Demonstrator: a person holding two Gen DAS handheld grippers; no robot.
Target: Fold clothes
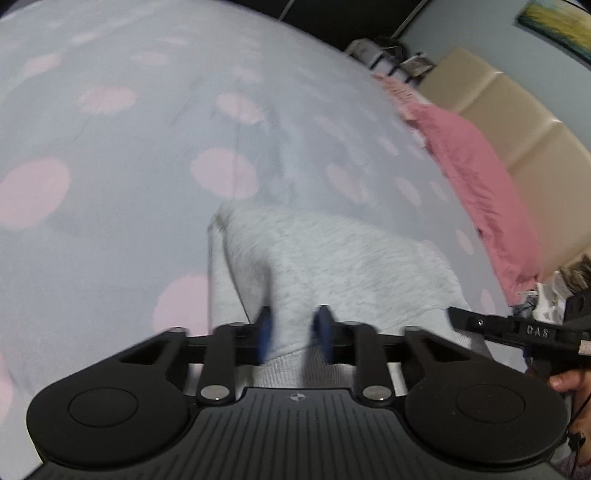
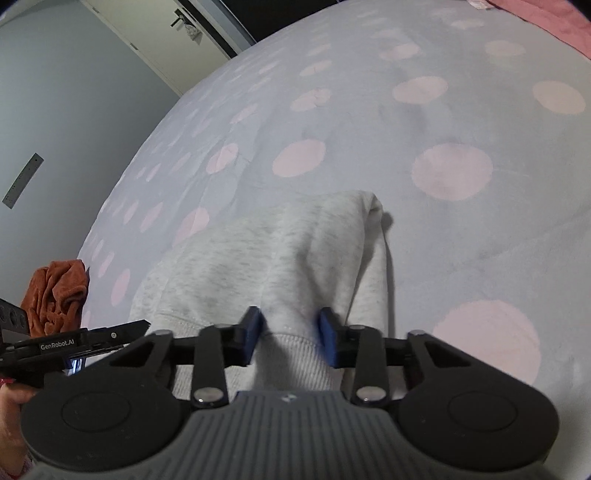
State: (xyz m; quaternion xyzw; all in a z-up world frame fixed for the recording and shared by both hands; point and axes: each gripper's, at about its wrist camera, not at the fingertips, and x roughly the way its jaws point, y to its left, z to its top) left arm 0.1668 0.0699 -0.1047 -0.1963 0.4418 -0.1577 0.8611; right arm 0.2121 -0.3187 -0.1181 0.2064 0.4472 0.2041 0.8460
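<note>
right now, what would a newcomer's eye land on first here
A pale heather-grey knit garment lies mid-bed, its ribbed hem pinched by both the left gripper and the right gripper. Beneath spreads a grey bedspread with large pink dots. A crumpled rust-orange cloth sits at its left edge.

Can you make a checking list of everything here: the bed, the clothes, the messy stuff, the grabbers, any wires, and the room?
Surface: bedspread, pale blue with pink dots.
Job's things: grey sweatshirt, lying on the bedspread, its ribbed hem pinched at two places.
Clutter: rust cloth at the bed's edge; pink fabric along the far side.
Grippers: left gripper and right gripper, each clamped on the hem.
Cables: nothing seen.
Surroundings: beige headboard, wall picture, door.
</note>
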